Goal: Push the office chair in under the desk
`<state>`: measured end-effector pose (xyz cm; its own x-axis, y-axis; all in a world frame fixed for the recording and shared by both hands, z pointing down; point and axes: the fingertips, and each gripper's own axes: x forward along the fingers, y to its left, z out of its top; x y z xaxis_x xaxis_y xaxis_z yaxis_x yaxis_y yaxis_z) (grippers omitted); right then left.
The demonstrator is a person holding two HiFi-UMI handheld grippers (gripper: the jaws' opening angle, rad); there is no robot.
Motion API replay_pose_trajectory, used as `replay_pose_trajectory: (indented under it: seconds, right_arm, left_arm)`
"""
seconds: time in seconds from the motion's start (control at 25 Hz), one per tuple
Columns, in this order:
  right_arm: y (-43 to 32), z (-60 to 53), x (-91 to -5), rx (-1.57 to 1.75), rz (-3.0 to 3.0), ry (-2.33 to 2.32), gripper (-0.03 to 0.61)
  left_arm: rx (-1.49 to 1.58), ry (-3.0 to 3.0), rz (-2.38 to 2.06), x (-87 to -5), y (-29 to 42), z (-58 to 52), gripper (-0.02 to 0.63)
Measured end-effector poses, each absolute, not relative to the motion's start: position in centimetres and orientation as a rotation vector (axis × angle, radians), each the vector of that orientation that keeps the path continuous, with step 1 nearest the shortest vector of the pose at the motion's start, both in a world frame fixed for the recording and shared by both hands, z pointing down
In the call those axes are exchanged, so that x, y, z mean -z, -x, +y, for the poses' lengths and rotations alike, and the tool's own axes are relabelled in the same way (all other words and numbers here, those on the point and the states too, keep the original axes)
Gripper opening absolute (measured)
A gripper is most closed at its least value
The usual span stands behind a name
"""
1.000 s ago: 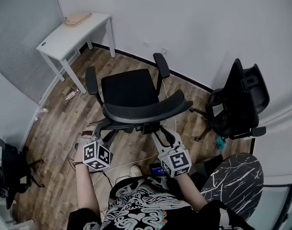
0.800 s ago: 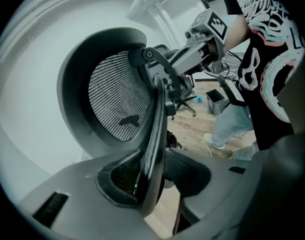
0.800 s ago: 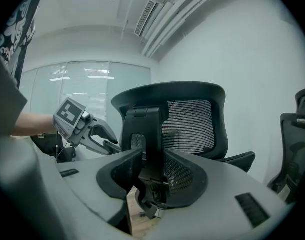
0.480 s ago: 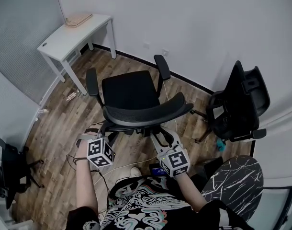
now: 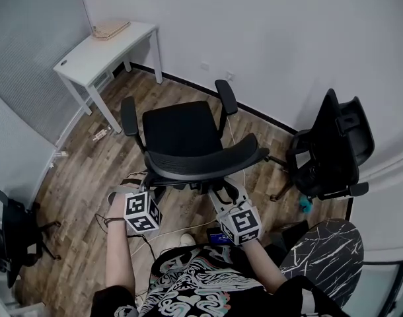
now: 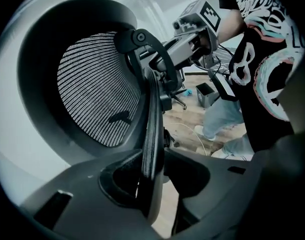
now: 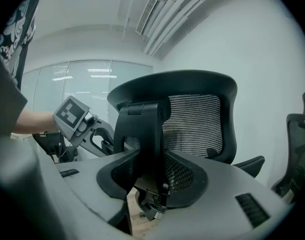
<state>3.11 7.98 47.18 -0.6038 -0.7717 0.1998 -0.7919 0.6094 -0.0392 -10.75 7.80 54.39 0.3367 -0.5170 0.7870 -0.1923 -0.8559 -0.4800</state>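
**Gripping the office chair by its back, well apart from the desk**

We stand behind the office chair with a gripper in each hand, both reaching forward to its backrest.

Our left gripper has the thin outer rim of the backrest running up between its jaws. The jaws have just been closing, and in the left gripper view the pads sit against that rim on both sides, so we read it as clamped. The mesh of the back curves away to the left of the rim there.

Our right gripper is closed on the black central spine behind the backrest. In the right gripper view the spine fills the gap between the two pads, with the mesh panel rising behind it.

The chair stands on the wooden floor near the middle of the room, its seat turned away from us and its two armrests out to either side. The white desk is in the far left corner against the wall, well apart from the chair, with a pale wooden object on its far end. The chair is not under the desk.

A second black chair stands to the right by the wall, and a dark marbled round table is just beside our right arm.
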Motion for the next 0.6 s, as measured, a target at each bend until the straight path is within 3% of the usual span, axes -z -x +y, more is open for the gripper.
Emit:
replay_pose_trajectory:
  seconds: [0.6]
  right_arm:
    - [-2.5, 6.1, -47.0, -0.193, -2.692, -1.342, 0.095]
  left_arm:
    - [1.546, 2.323, 0.584, -55.0, 10.5, 7.6, 0.15]
